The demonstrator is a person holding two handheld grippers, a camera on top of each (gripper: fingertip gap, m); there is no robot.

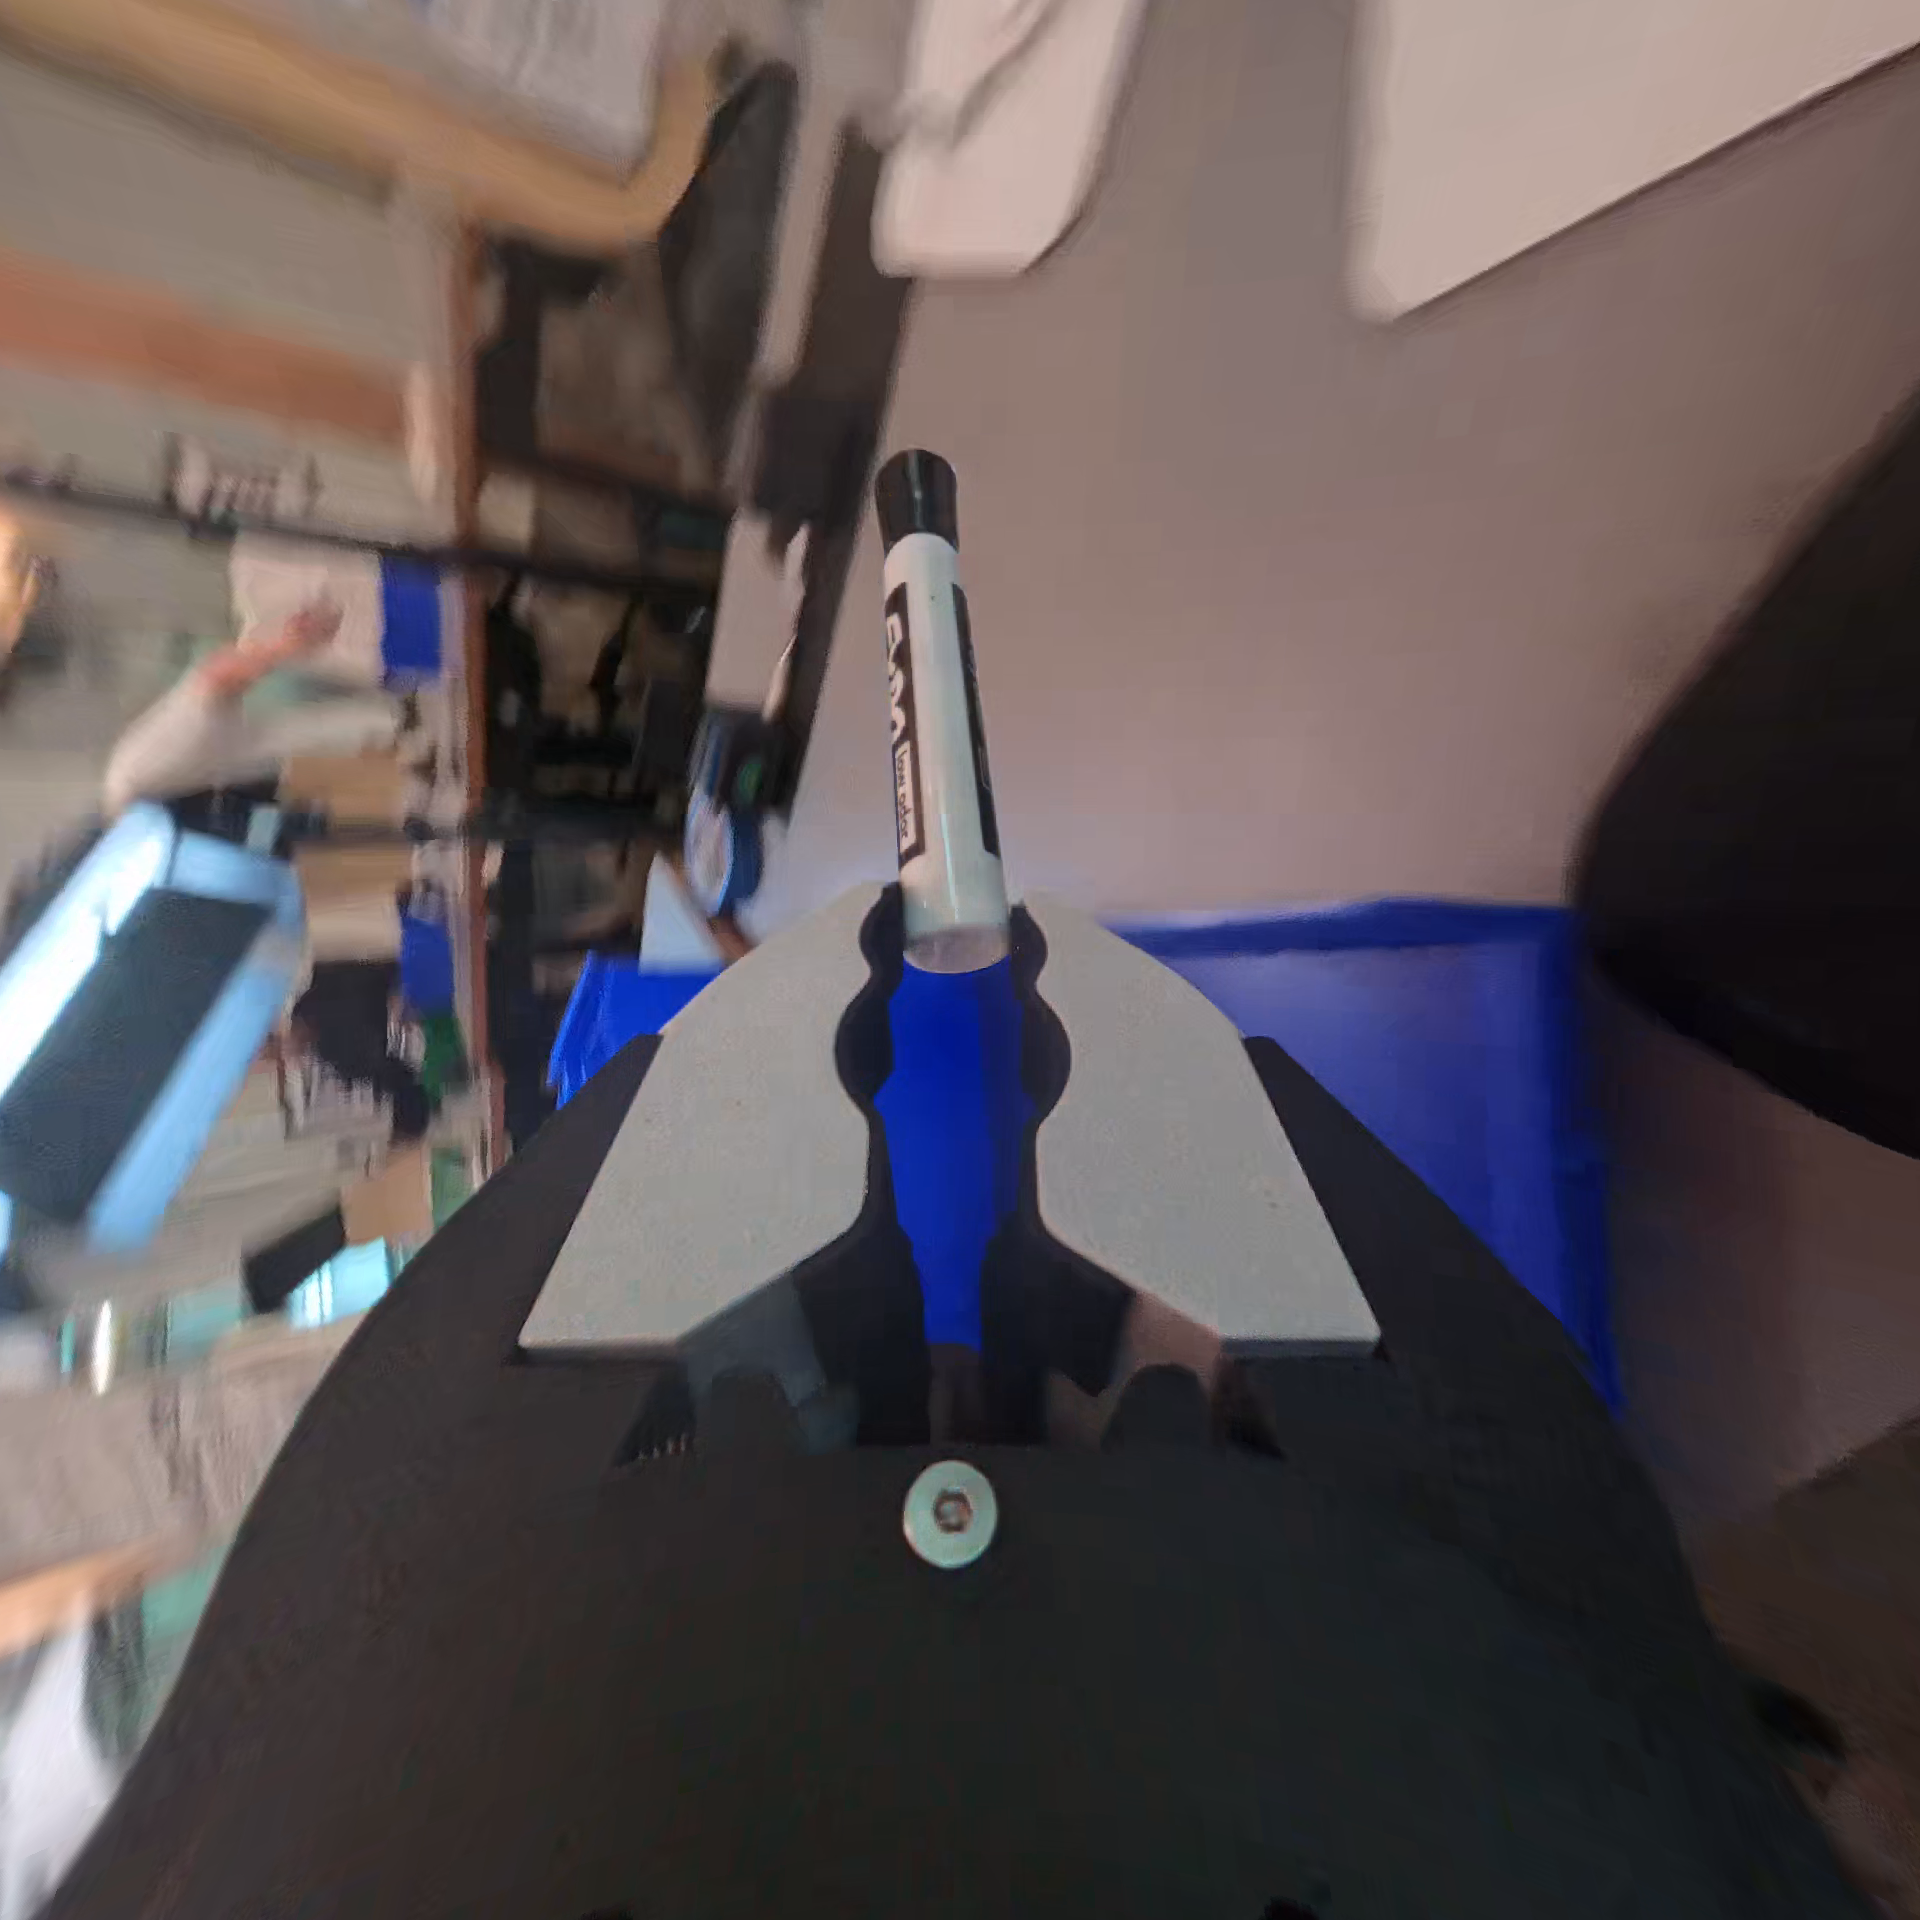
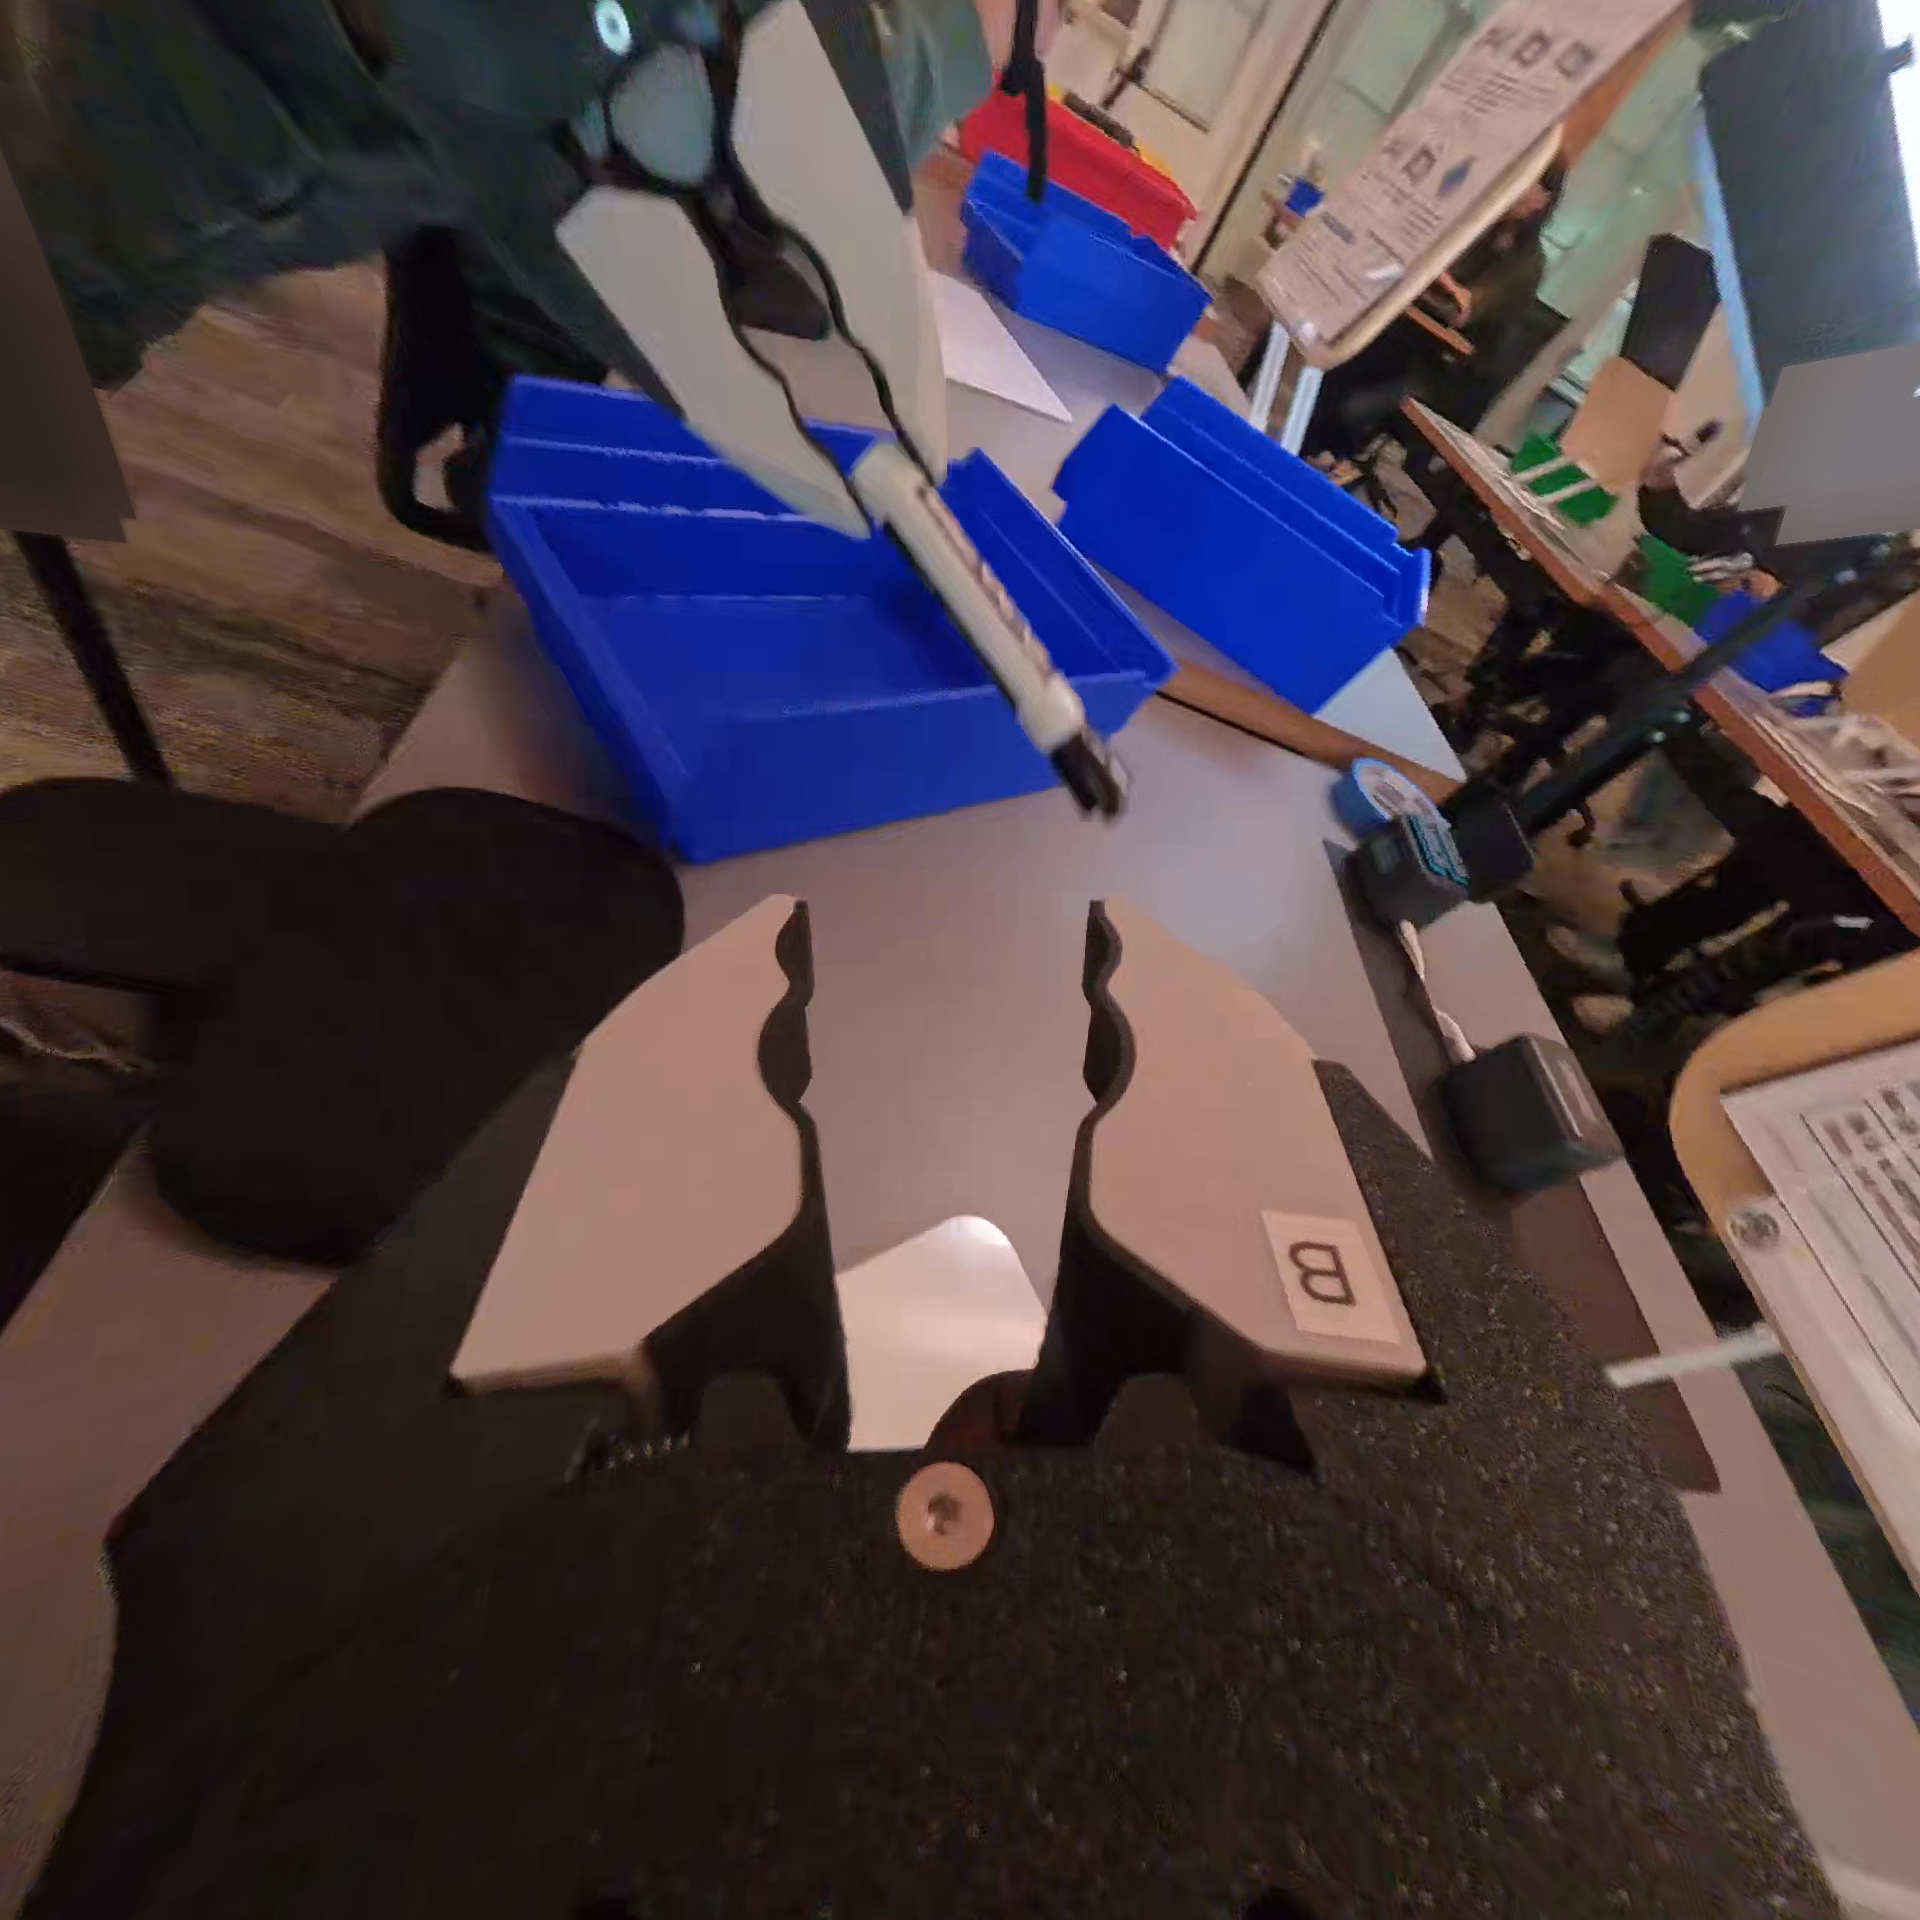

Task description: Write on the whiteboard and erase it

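on the grey counter (image 2: 966, 862) stands a blue bin (image 2: 790, 665). above it the left gripper (image 1: 954, 920) has its jaws clamped on the capped marker (image 1: 940, 707). right gripper (image 2: 943, 925) gapes empty. no whiteboard shows clearly; writing and erasing likely remain.

Both wrist views near marker (image 1: 940, 717)

You have one marker (image 2: 971, 592) pinched in your left gripper (image 2: 883, 488), ahead of your empty right gripper (image 2: 940, 925). Three blue bins sit beyond it: one (image 2: 831, 758) directly ahead, two (image 2: 1226, 551) (image 2: 1081, 260) farther right. One red bin (image 2: 1081, 156) lies farthest off.
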